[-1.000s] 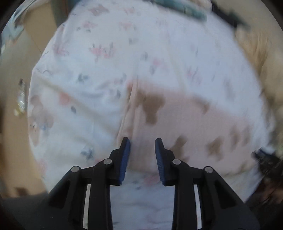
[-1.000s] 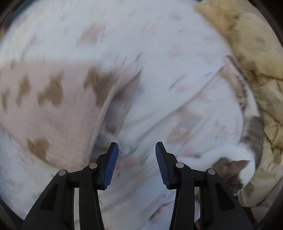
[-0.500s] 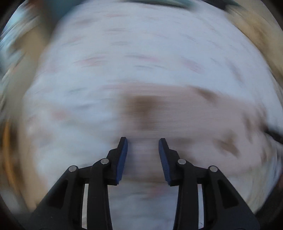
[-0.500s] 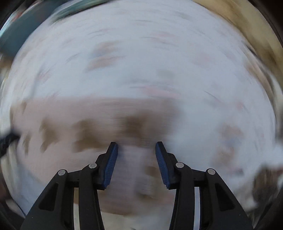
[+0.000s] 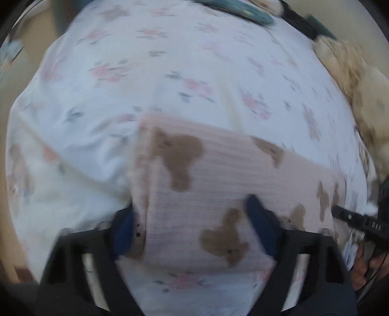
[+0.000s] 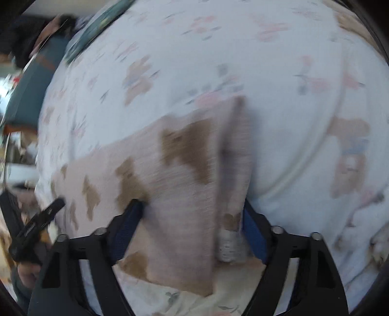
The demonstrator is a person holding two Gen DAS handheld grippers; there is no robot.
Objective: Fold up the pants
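The pants (image 5: 214,184) are pale pink ribbed fabric with brown bear shapes, lying folded as a band across a white floral bedsheet (image 5: 170,80). My left gripper (image 5: 192,226) is open wide, its blue pads straddling the band's left end, close above it. My right gripper (image 6: 192,226) is open wide too, straddling the band's right end (image 6: 184,184), where a folded edge and a white label (image 6: 227,245) show. The fabric hides the fingertips of both. The other gripper shows at the edge of each view (image 5: 359,223) (image 6: 36,223).
A beige fuzzy blanket (image 5: 357,80) lies at the bed's right side. A teal object (image 5: 238,9) lies at the far edge of the sheet. A dark teal piece of furniture (image 6: 29,92) stands beyond the bed on the left of the right wrist view.
Both grippers have opened wider and dropped down onto the two ends of the pants band. The right gripper has swung left from beside the band to over its end.
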